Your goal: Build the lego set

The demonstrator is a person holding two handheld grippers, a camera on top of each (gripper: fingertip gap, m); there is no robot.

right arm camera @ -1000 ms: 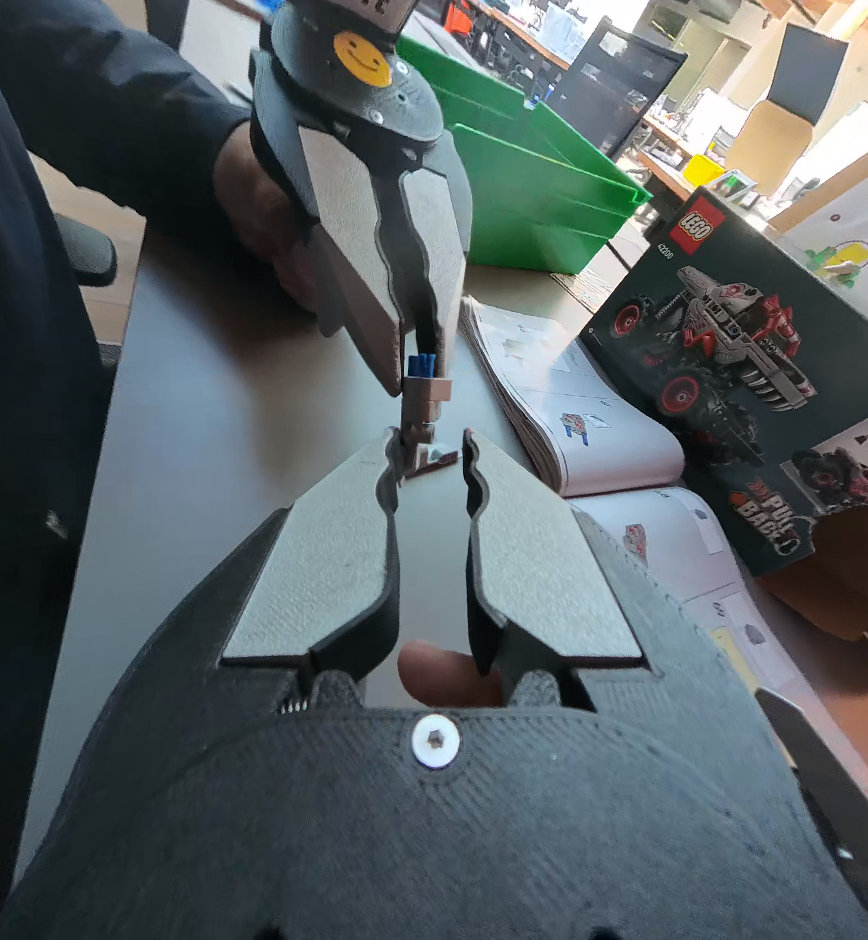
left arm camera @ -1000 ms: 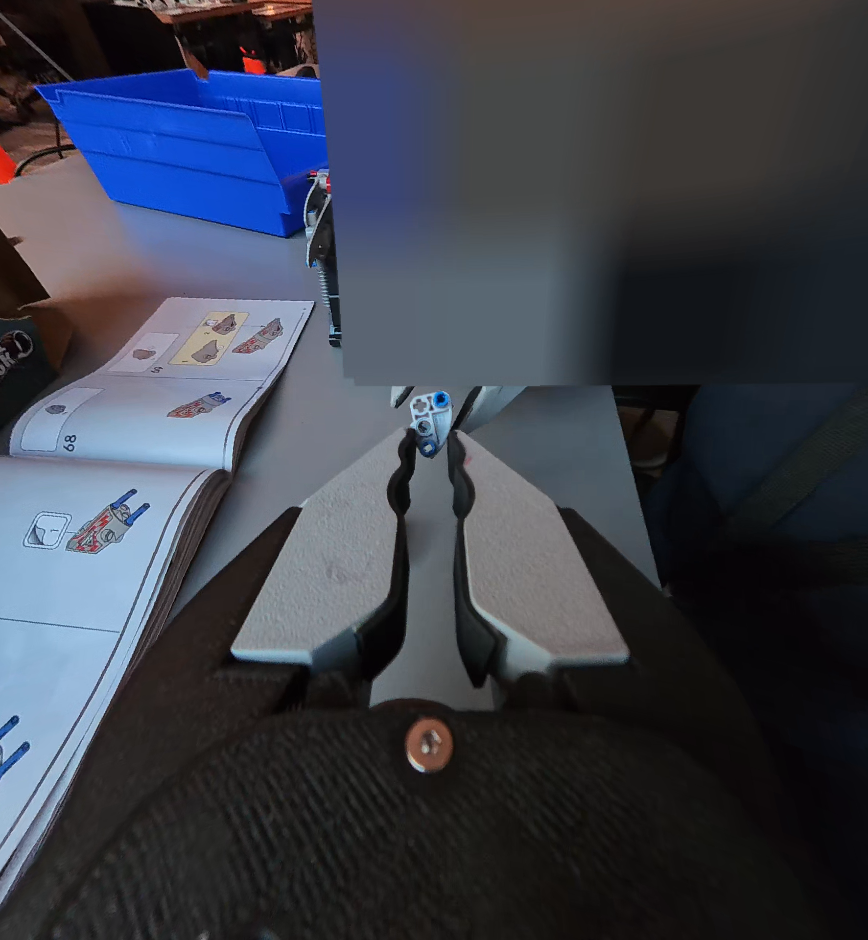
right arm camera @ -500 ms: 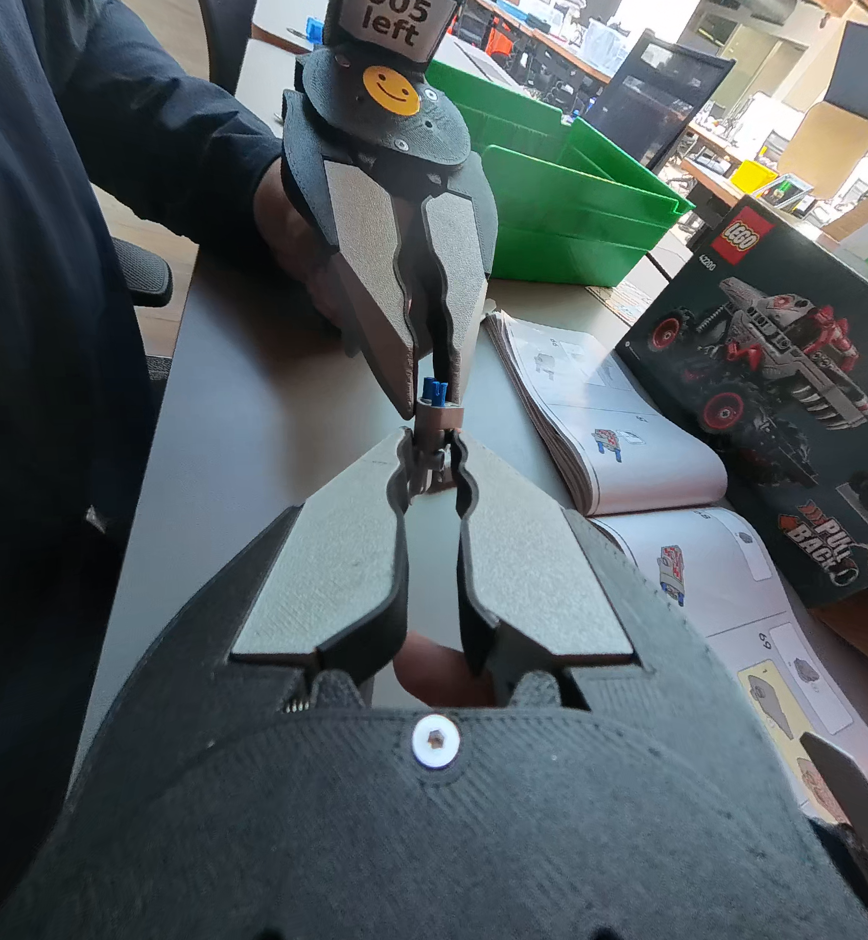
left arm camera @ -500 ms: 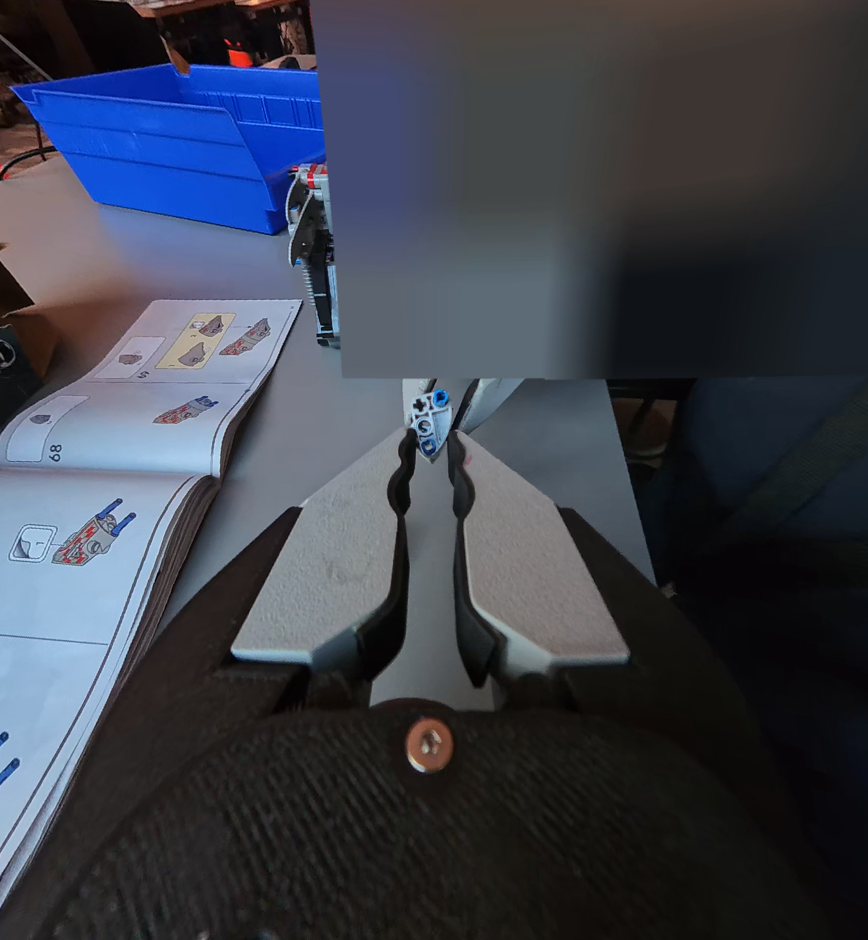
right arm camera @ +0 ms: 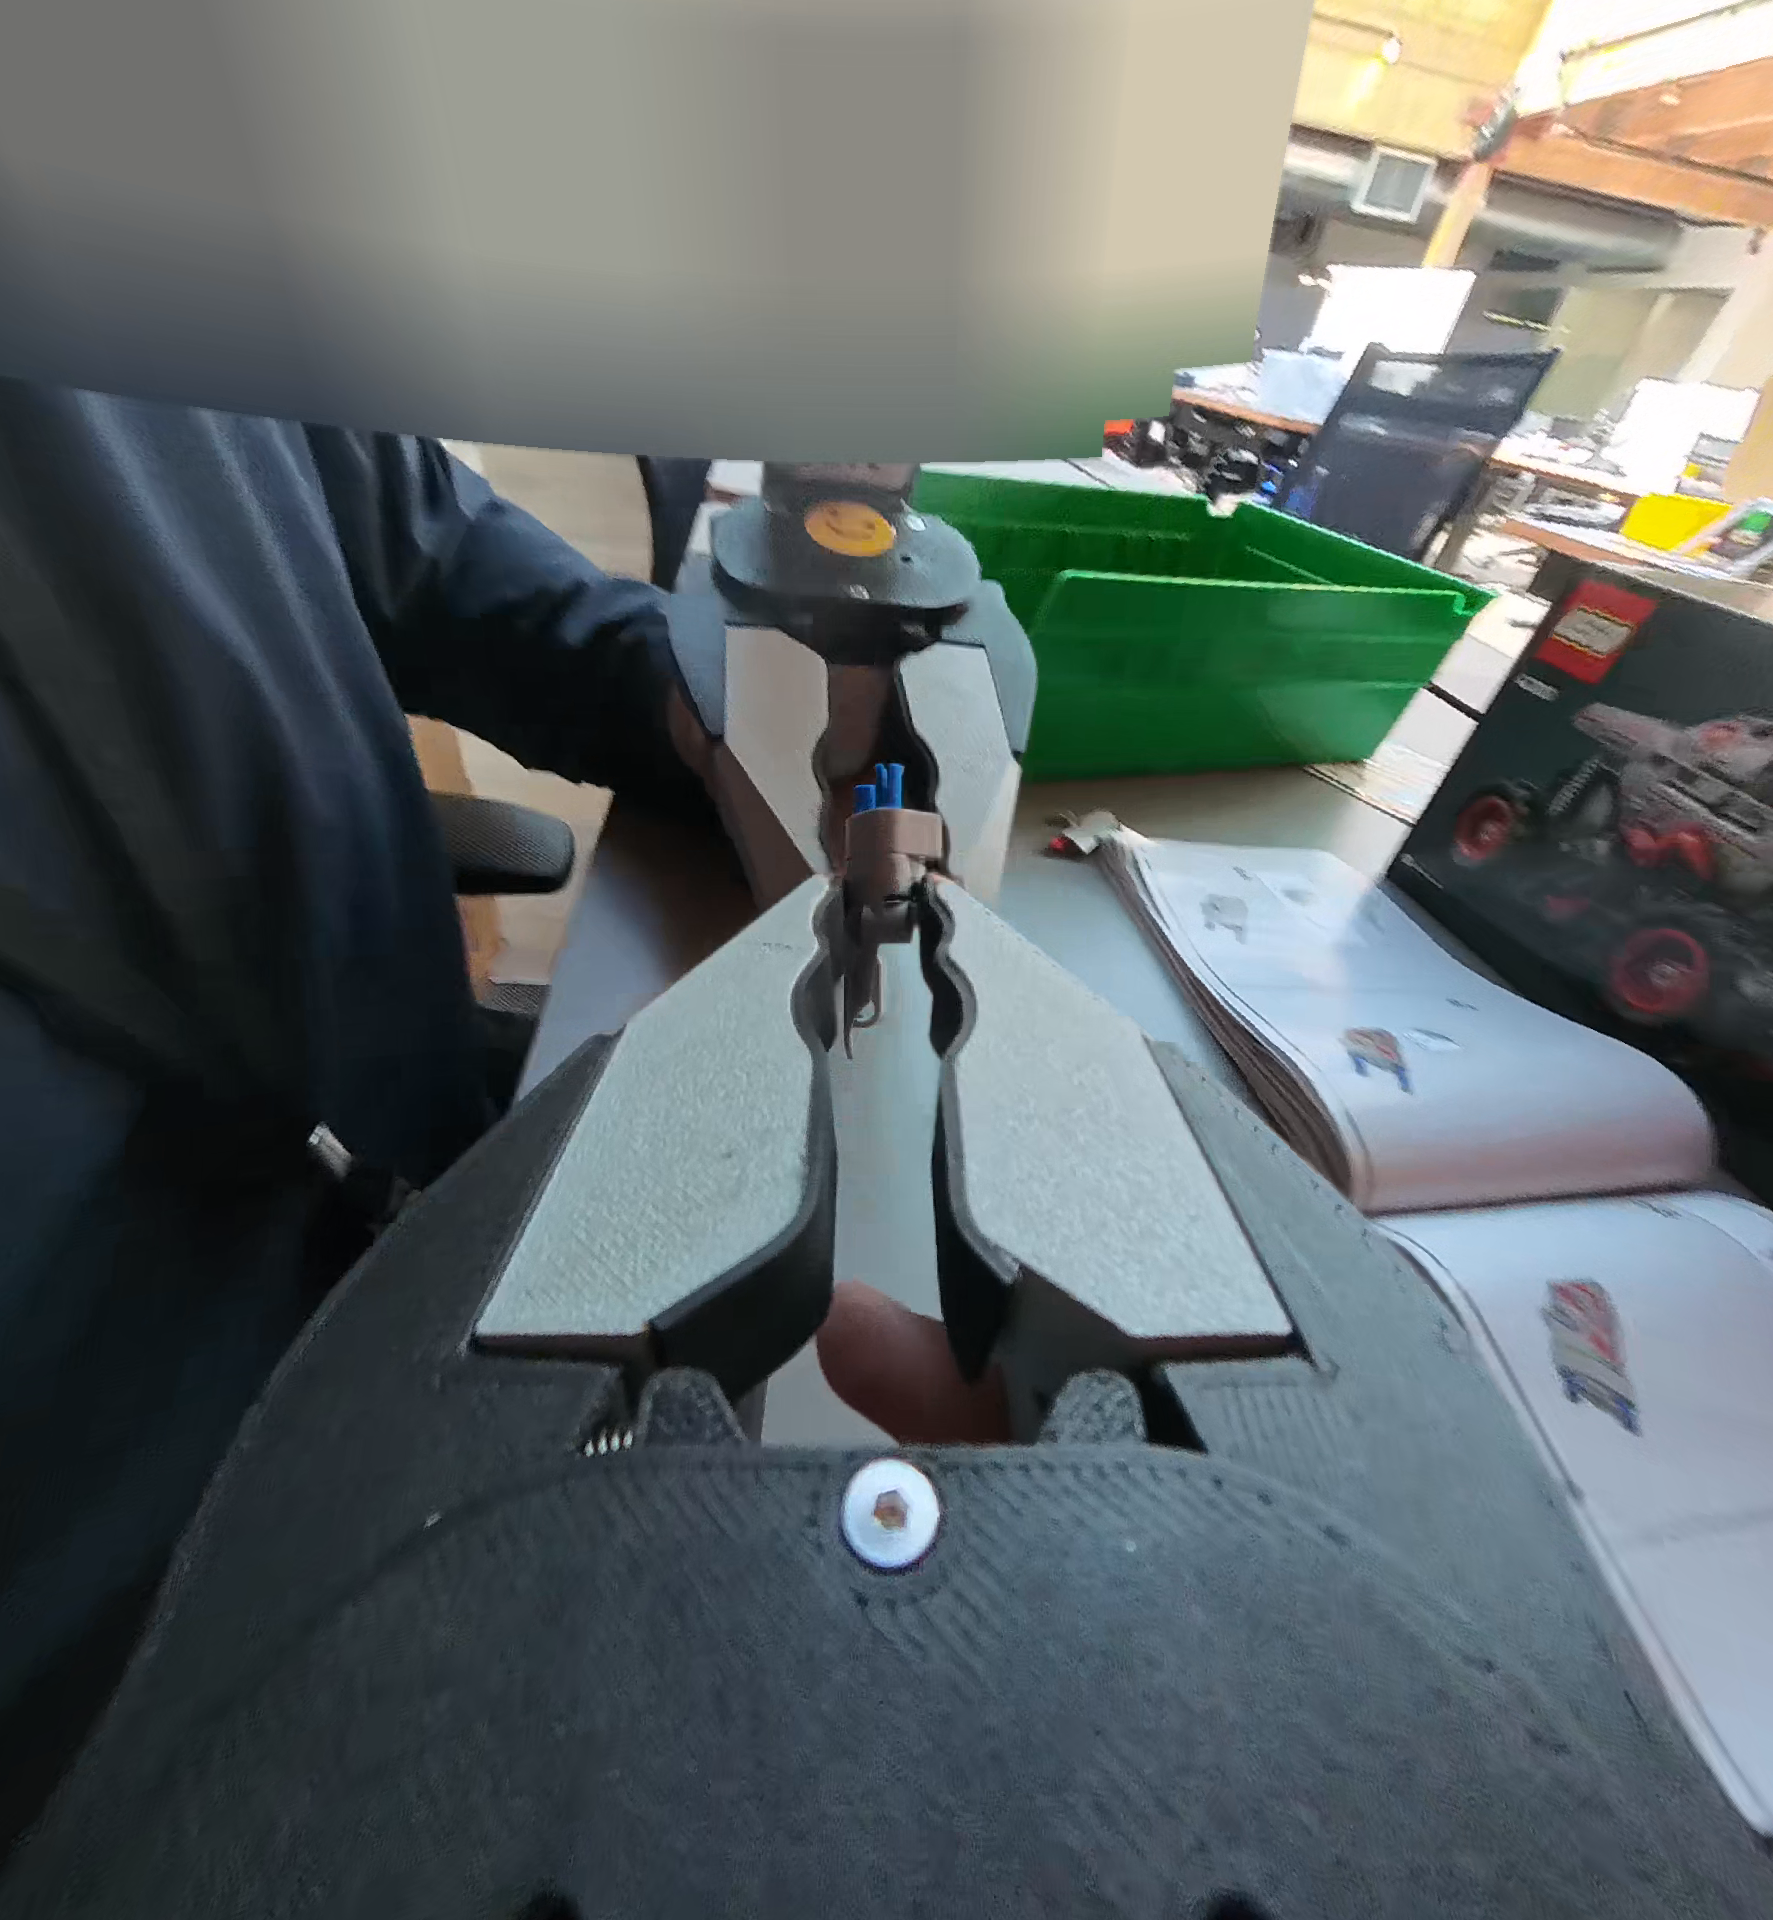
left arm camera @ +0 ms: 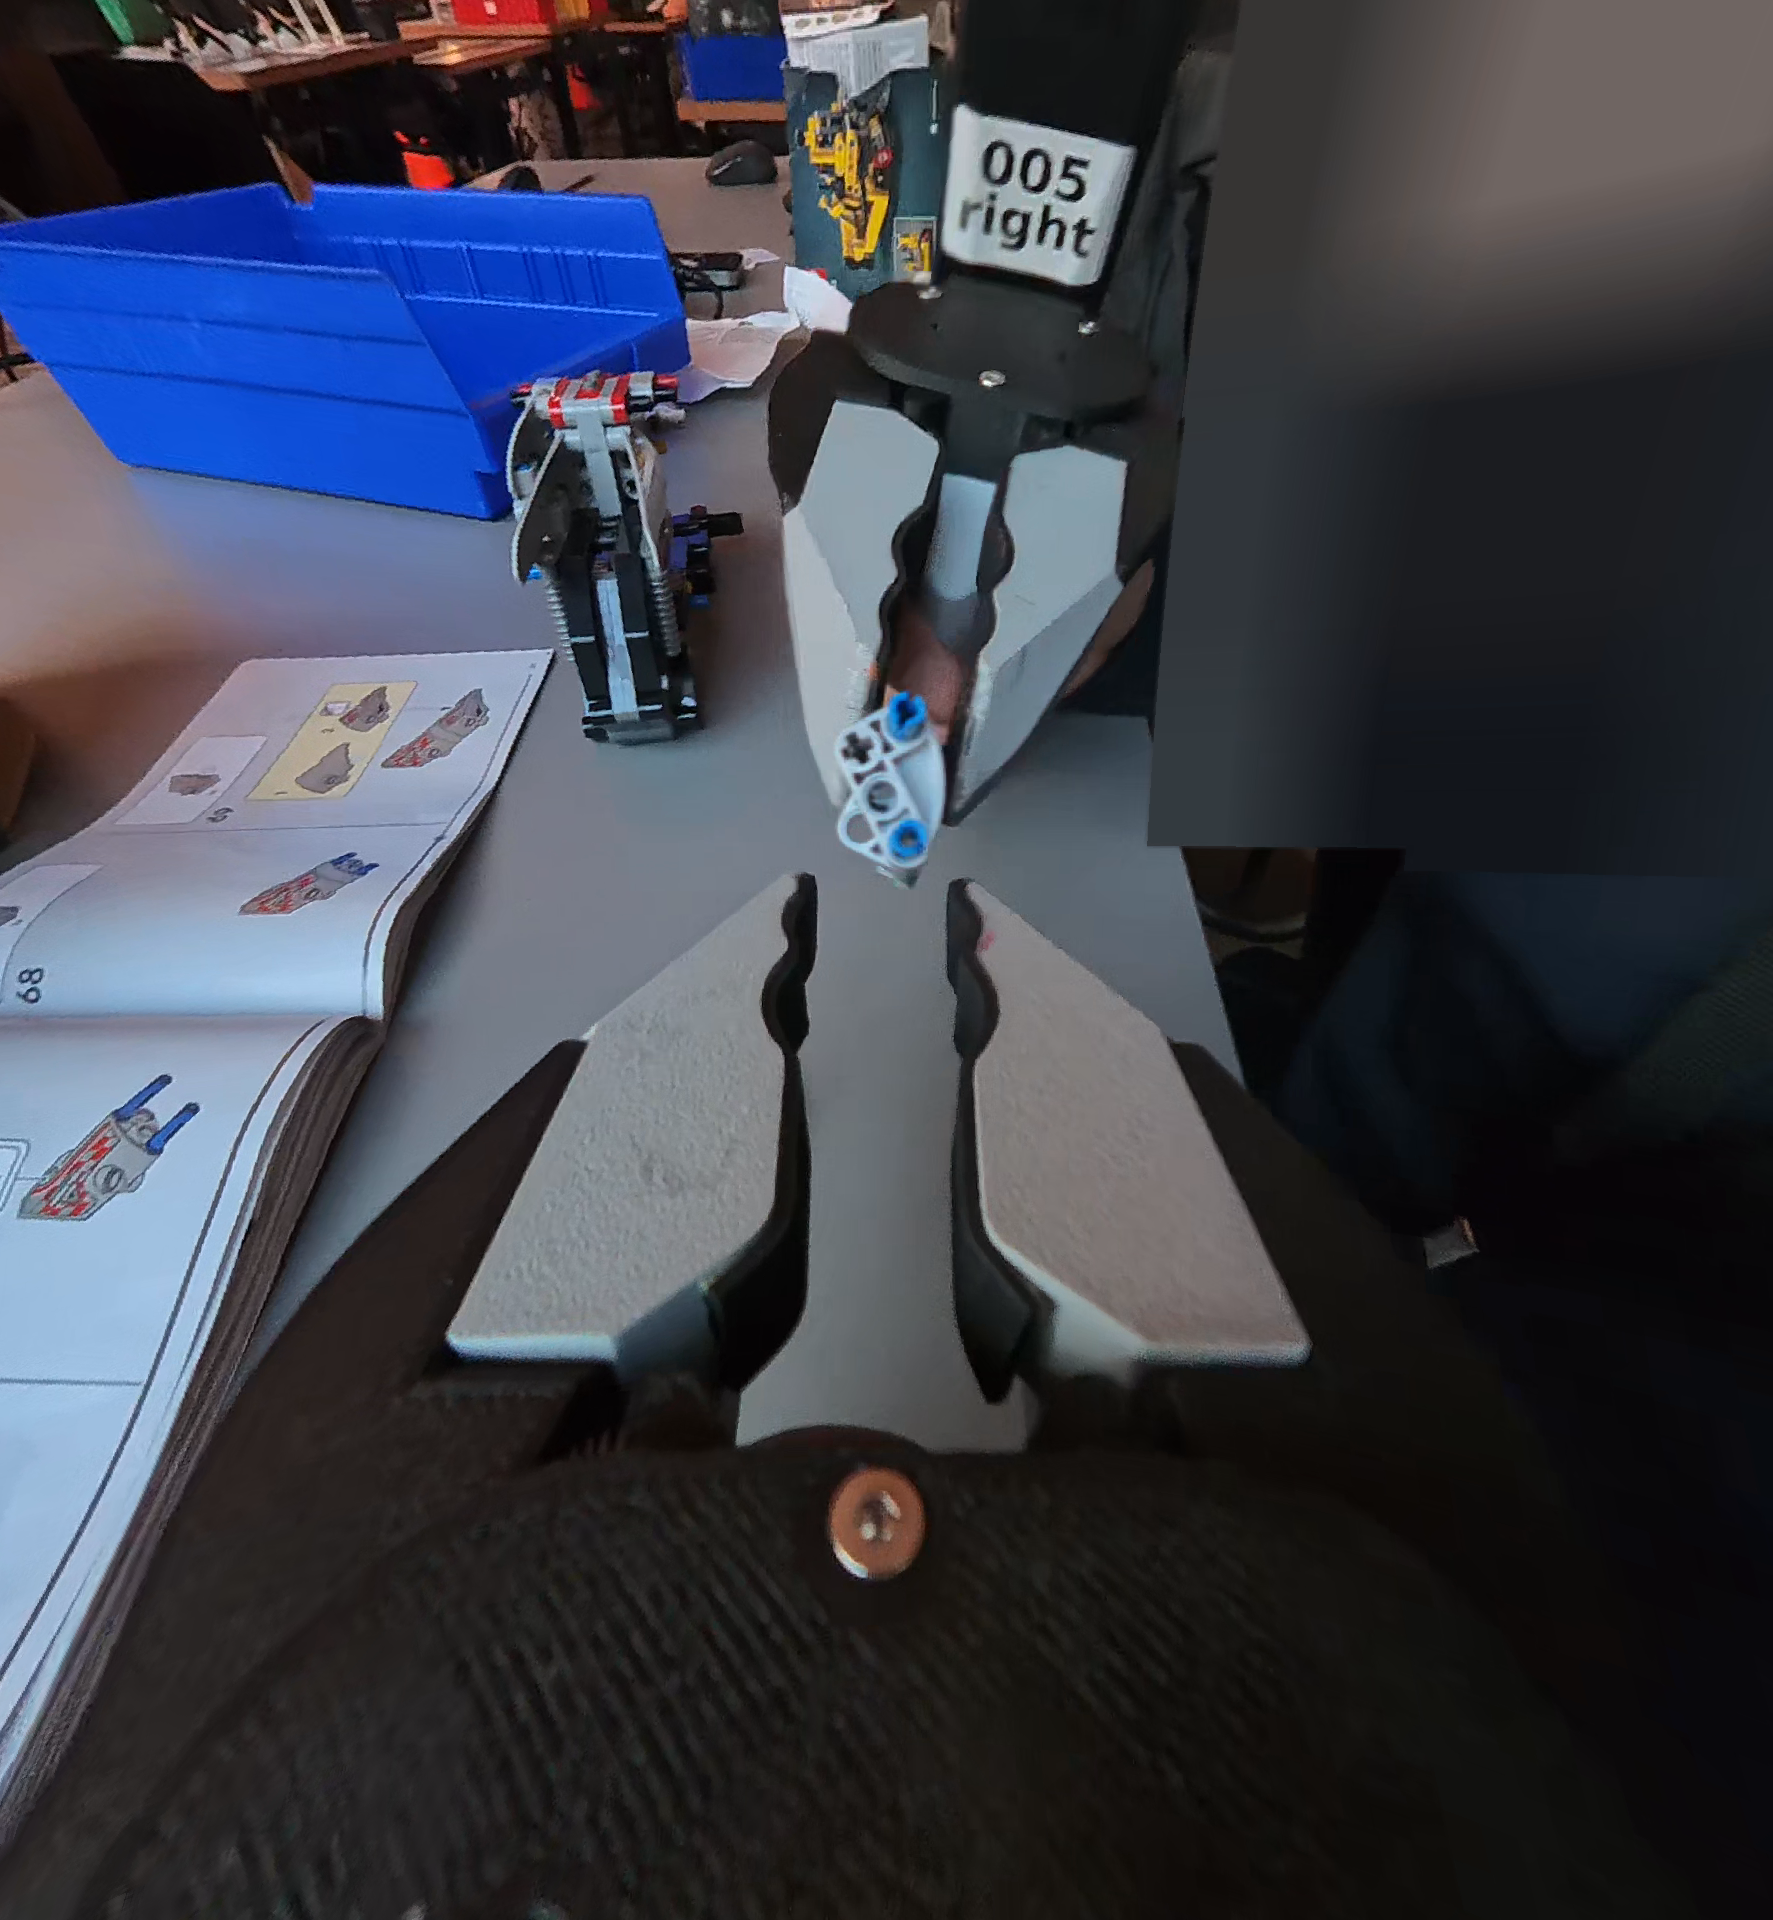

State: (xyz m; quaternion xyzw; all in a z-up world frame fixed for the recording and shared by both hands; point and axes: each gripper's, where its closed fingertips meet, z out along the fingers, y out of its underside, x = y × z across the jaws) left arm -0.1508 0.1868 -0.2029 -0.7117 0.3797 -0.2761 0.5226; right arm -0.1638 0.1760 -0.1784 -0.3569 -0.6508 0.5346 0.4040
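A small light-grey Lego piece with blue pins (left arm camera: 887, 795) hangs above the grey table (left arm camera: 653, 935), held at the tip of my right gripper (left arm camera: 908, 774), which points down toward the left wrist camera. My left gripper (left arm camera: 880, 894) is open and empty, its tips just below the piece. In the right wrist view my right gripper (right arm camera: 882, 899) is shut on the piece (right arm camera: 887, 862). Its blue pins (right arm camera: 877, 790) point at the left gripper (right arm camera: 887, 831) just beyond. A partly built model (left arm camera: 612, 582) stands upright on the table behind.
An open instruction booklet (left arm camera: 238, 831) lies at the left; it also shows in the right wrist view (right arm camera: 1381, 1039). A blue bin (left arm camera: 290, 343) stands behind the model. A green bin (right arm camera: 1225, 644) and the dark set box (right arm camera: 1640, 831) stand farther off. The table edge (left arm camera: 1199, 935) is close. Both grippers' tips are close together, under 4 cm apart.
My left gripper has opened a little and let go of the piece. My right gripper has shut on it and now holds it alone, slightly away from the left tips.
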